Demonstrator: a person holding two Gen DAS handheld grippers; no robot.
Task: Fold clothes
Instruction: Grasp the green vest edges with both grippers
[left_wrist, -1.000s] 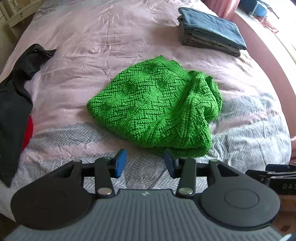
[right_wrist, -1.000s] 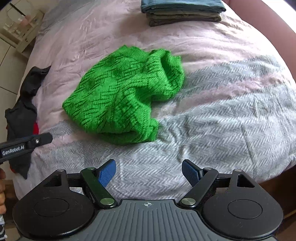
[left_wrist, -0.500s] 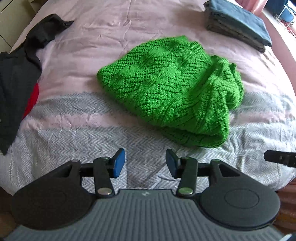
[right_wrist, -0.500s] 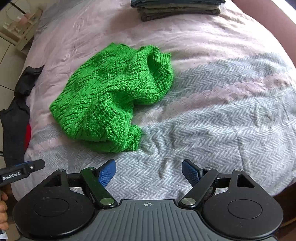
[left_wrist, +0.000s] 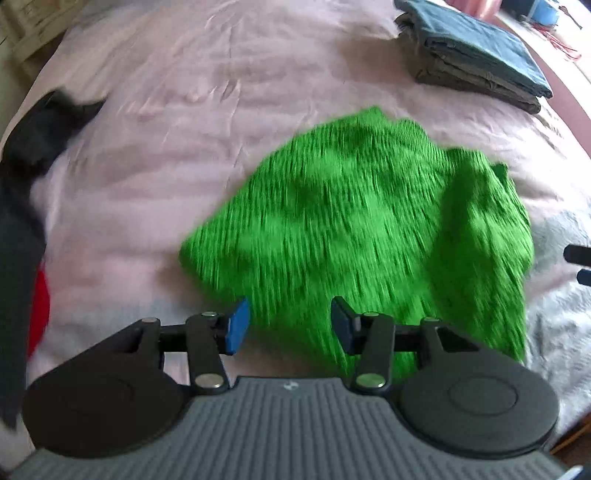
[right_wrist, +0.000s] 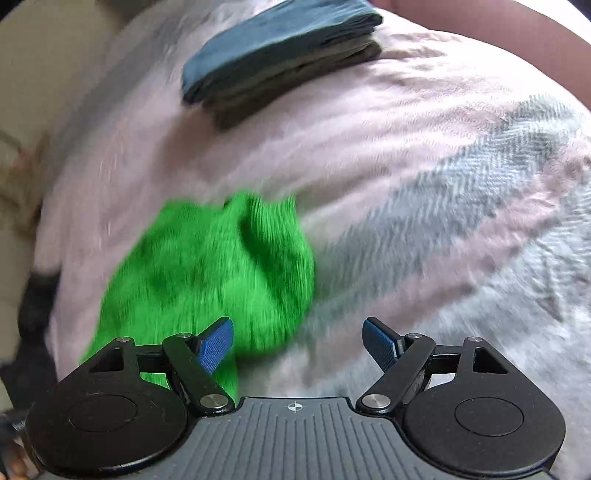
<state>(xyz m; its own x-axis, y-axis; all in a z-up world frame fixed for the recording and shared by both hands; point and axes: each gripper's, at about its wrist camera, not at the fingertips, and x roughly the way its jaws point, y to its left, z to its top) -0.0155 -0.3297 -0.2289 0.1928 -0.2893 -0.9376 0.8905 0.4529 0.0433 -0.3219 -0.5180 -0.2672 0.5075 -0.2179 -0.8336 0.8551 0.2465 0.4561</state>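
In the left wrist view, the left gripper (left_wrist: 288, 325) is hanging over the near edge of the green sweater (left_wrist: 354, 229), its tongs narrowly parted and holding nothing. The sweater is lying bunched mid-bed; a grip on a single hem layer would likely serve best. Motion blur is hiding seams and sleeves.

In the right wrist view, the right gripper (right_wrist: 298, 341) is gaping wide and empty at the sweater's near right edge. The folded stack (right_wrist: 280, 59) is sitting far off, blurred.

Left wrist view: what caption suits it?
Open left gripper hovering at the near edge of a crumpled green sweater on a bed.
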